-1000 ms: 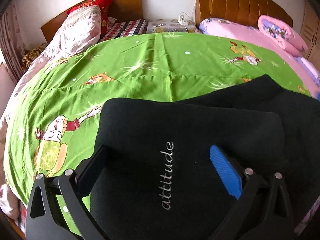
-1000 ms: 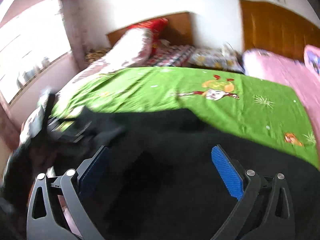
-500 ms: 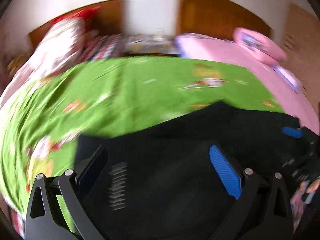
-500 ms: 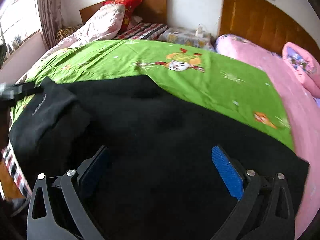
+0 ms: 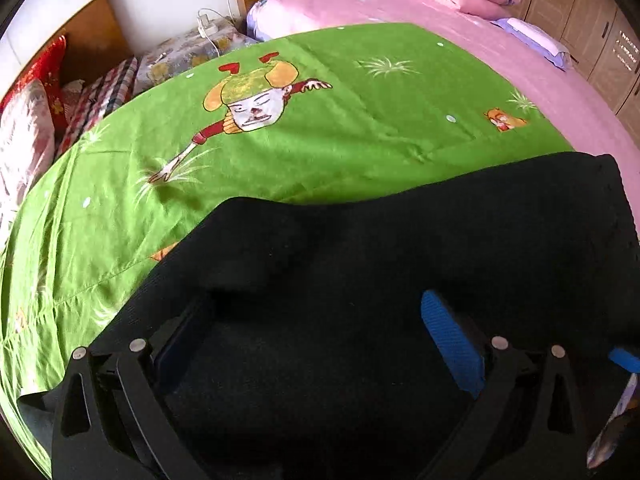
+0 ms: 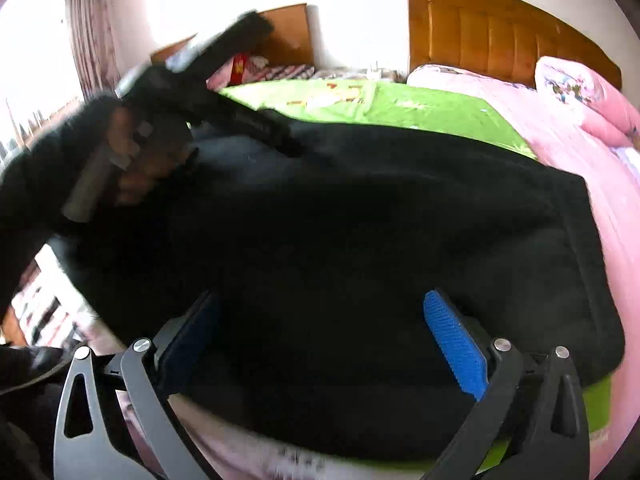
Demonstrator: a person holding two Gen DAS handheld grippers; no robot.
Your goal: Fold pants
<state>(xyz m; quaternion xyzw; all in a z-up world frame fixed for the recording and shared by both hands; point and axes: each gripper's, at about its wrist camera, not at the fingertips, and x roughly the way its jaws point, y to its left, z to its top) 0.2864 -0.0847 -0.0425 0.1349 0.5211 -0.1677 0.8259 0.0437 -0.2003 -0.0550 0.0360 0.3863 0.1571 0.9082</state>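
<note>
The black pants [image 5: 400,248] lie spread across the near edge of the green cartoon bedsheet [image 5: 320,128]. My left gripper [image 5: 316,328] is open and empty, hovering just above the black fabric. In the right wrist view the pants [image 6: 380,220] fill the middle, and my right gripper [image 6: 324,332] is open and empty above them near the bed edge. The hand holding the left gripper [image 6: 160,128] shows blurred at the upper left of the right wrist view, over the pants' left part.
A pink-covered bed [image 5: 500,40] with pillows adjoins on the right. Pillows and wooden headboards [image 6: 500,36] stand at the far end. Wardrobe doors [image 5: 600,28] are at far right. A window with curtain [image 6: 80,32] is at left.
My left gripper has swung right, away from the folded part with the "attitude" lettering, toward the pants' middle. My right gripper has turned left; the left hand now shows in its view.
</note>
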